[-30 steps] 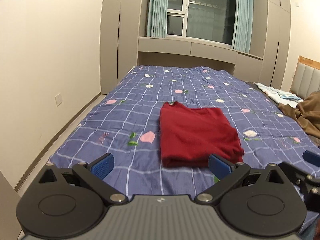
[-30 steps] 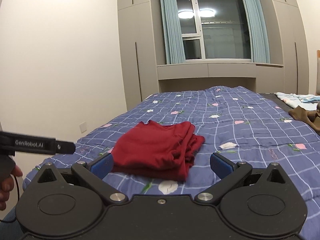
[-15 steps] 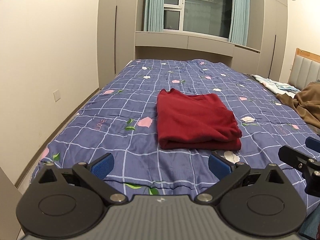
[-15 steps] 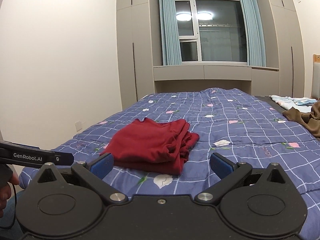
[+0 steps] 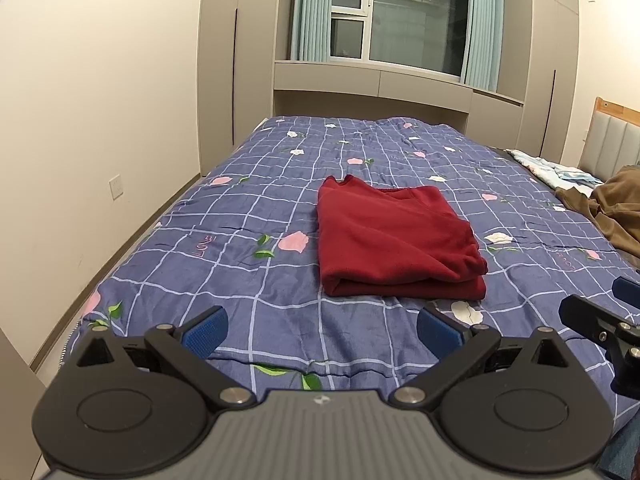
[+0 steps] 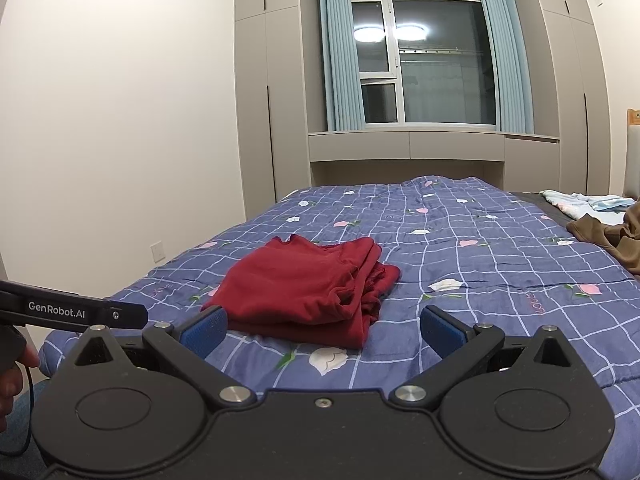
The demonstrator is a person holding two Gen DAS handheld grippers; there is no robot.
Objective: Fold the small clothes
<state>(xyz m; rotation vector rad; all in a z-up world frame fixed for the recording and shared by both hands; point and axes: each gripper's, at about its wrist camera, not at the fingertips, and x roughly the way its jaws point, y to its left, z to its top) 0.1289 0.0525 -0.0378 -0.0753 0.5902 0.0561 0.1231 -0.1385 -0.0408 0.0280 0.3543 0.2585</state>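
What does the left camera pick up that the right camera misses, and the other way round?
Only the left wrist view shows the bare wood edge and padded panels of the headboard and the right tool from the side. Only the right wrist view shows the left tool's lettered arm and a hand behind it. Both show the folded red garment on the blue checked quilt, the window and brown clothing.

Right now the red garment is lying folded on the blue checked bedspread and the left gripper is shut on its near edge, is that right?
Not quite. The red garment does lie folded on the blue checked bedspread, but the left gripper is open and holds nothing. In the left wrist view its jaws stand wide apart, short of the garment's near edge.
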